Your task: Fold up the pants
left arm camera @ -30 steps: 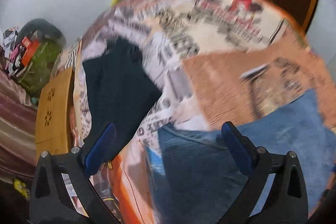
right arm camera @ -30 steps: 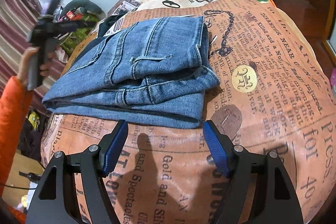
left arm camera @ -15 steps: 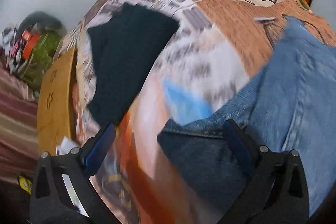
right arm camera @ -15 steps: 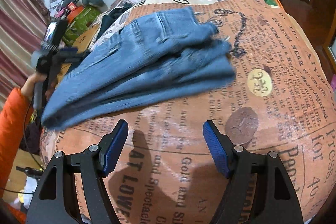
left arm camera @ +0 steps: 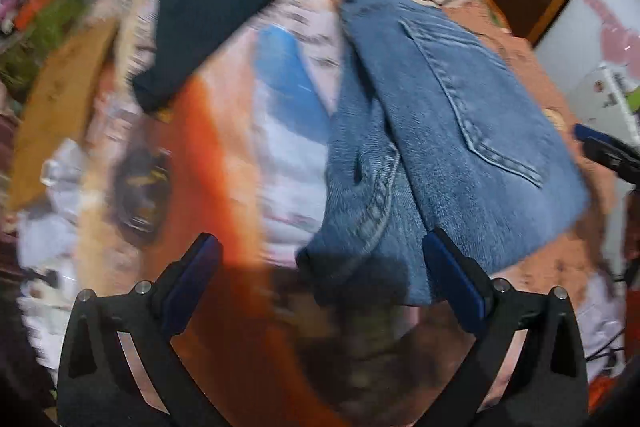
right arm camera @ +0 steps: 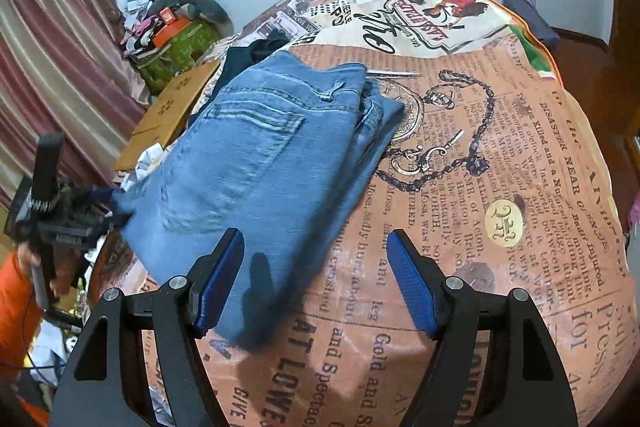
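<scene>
The folded blue jeans (right arm camera: 264, 163) lie on the newspaper-print bed cover (right arm camera: 500, 195), back pocket up, turned diagonally. My right gripper (right arm camera: 316, 279) is open and empty just in front of the jeans' near edge. My left gripper (left arm camera: 320, 279) is open, its jaws wide apart, with the jeans' (left arm camera: 452, 131) near corner lying between the fingers. In the right wrist view the left gripper (right arm camera: 96, 207) sits at the jeans' left corner; contact is unclear.
A folded dark garment (left arm camera: 204, 27) lies on the bed beyond the jeans, also seen in the right wrist view (right arm camera: 256, 55). A wooden stool (right arm camera: 168, 115), a green bag with clutter (right arm camera: 176, 43) and a curtain (right arm camera: 52, 75) stand left of the bed.
The jeans have been swung round and dragged toward the bed's left edge, now lying diagonally. My left gripper has moved along with them. Both grippers stay open.
</scene>
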A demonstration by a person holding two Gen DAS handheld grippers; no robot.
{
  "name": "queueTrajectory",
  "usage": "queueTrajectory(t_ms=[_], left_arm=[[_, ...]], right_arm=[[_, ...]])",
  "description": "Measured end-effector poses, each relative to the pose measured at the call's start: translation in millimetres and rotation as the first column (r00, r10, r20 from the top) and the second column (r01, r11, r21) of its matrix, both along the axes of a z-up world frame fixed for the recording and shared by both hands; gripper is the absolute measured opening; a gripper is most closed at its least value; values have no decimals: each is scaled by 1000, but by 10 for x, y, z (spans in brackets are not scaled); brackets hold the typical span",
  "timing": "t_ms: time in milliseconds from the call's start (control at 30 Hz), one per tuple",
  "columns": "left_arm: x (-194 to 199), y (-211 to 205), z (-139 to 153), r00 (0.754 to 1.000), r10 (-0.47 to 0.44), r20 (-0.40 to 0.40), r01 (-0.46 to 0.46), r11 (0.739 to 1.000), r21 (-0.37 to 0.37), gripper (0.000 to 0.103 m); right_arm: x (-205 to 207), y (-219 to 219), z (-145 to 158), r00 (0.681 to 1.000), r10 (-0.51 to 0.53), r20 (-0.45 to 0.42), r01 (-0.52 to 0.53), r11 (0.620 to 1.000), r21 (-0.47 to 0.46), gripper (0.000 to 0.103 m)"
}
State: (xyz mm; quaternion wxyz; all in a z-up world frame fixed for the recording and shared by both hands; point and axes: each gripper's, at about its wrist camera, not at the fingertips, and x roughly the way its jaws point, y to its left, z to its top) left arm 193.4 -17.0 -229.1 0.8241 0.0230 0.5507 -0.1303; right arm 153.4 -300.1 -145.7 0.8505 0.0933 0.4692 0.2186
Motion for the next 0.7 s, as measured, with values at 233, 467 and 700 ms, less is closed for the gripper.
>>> queueTrajectory(t_ms=[233, 467, 700], left_arm=[[44, -134, 260, 995, 39, 87, -38, 999, -17, 103], [581, -110, 691, 966, 83, 243, -92, 995, 25, 103], [1359, -386, 644, 968, 27, 248, -33, 999, 21, 103]], right_arm=[[39, -62, -92, 1000, -1, -16, 1, 1000, -19, 72], [425, -117, 34, 999, 2, 45, -1, 1000, -23, 71], [1085, -53, 12, 999, -7, 54, 8, 1000, -24, 65]])
